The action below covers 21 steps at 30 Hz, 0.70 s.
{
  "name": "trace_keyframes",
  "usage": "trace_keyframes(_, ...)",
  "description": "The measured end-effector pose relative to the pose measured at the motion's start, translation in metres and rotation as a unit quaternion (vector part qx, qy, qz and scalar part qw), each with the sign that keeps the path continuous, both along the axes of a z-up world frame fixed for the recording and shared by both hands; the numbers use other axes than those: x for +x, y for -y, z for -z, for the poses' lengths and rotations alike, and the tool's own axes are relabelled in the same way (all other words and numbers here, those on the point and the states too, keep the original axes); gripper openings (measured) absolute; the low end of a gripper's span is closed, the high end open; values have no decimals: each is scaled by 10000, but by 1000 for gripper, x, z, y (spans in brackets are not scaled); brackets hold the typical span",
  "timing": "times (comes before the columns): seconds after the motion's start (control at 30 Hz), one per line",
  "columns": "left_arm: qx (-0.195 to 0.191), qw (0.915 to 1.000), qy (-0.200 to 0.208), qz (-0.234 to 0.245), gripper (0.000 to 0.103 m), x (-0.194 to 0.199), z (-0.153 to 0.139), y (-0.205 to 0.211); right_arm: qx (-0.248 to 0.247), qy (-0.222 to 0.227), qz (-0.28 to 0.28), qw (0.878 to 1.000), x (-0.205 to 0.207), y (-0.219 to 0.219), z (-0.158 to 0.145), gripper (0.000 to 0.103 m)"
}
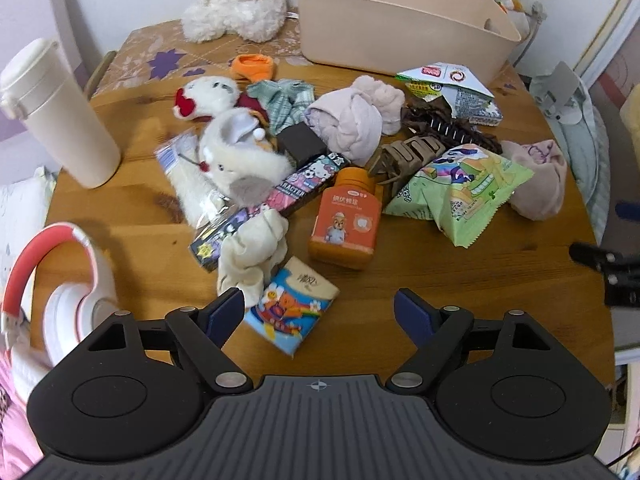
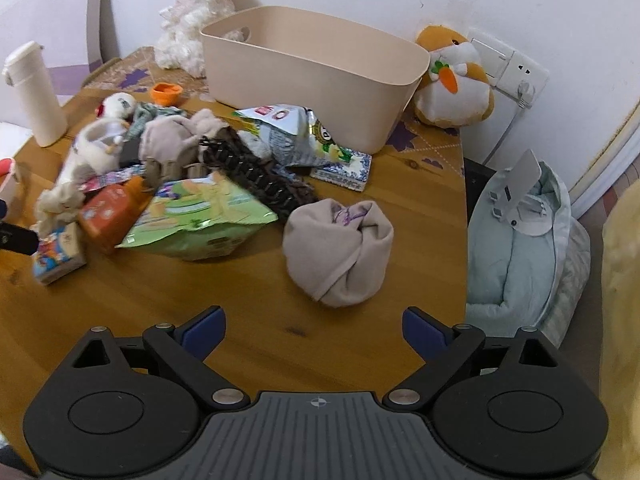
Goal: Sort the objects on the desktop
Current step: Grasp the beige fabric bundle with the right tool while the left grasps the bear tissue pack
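Barely begun — clutter heaps the table point(image 1: 400, 280), the bin point(image 2: 312, 76) looks empty; the left gripper point(image 1: 319, 312) and right gripper point(image 2: 314, 330) both gape, holding nothing.

A round wooden counter point(image 2: 248, 312) is carrying a heap of small things. A beige bin point(image 2: 312, 76) is standing at its far side, with a white plush point(image 2: 196, 12) and an orange plush point(image 2: 456, 76) beside it. A cream tumbler point(image 1: 60, 116) is standing upright on the left, and headphones point(image 1: 60, 292) are lying near the left edge. Lying in the middle are an orange bottle point(image 1: 344, 220), a green snack bag point(image 1: 460, 188), a tissue pack point(image 1: 292, 304) and a rolled pinkish cloth point(image 2: 340, 248), possibly socks.
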<state>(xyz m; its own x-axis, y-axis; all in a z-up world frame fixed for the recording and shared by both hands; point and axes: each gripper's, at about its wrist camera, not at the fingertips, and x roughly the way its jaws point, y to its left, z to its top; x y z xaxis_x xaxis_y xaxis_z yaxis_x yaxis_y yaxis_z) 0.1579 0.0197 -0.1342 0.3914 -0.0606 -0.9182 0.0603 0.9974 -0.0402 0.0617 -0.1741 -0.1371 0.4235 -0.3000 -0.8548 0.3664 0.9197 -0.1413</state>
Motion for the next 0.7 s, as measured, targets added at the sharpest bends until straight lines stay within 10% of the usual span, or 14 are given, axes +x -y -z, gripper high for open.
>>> trace_keyframes(0.7, 114, 9984, 54, 546, 78, 22, 63, 8, 46, -170, 570, 9982, 49, 46, 60, 92)
